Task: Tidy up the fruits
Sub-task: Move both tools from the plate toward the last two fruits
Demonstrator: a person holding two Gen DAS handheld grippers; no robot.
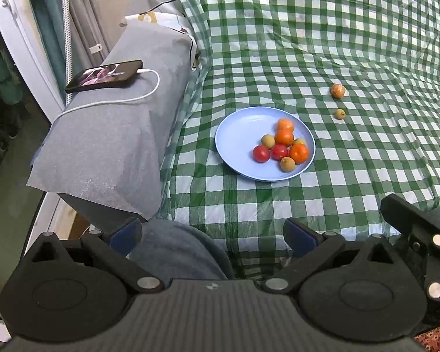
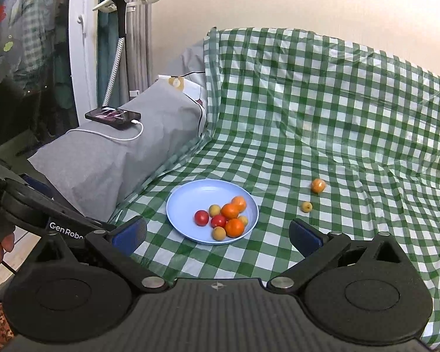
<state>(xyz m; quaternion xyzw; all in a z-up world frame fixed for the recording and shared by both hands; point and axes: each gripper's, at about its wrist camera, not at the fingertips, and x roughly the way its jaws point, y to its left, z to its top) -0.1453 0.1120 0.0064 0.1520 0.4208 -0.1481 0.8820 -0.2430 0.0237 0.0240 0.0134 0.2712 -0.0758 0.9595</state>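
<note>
A light blue plate [image 1: 240, 129] [image 2: 190, 196] sits on the green checked cloth and holds several fruits: red tomatoes [image 1: 261, 153] [image 2: 201, 217], orange fruits [image 1: 284, 137] [image 2: 230, 210] and small tan fruits [image 1: 287, 164] [image 2: 218, 233]. Off the plate to its right lie an orange fruit [image 1: 337, 90] [image 2: 318, 185] and a small tan fruit [image 1: 340, 114] [image 2: 306, 206]. My left gripper [image 1: 212, 234] is open and empty, held back near the cloth's front edge. My right gripper [image 2: 217, 234] is open and empty, just in front of the plate.
A grey covered armrest [image 1: 117, 123] [image 2: 108, 158] stands left of the plate, with a phone [image 1: 104, 75] [image 2: 113, 115] and white charging cable on top. The checked cloth [image 1: 337, 29] rises up the backrest behind. The other gripper's body [image 1: 419, 234] shows at right.
</note>
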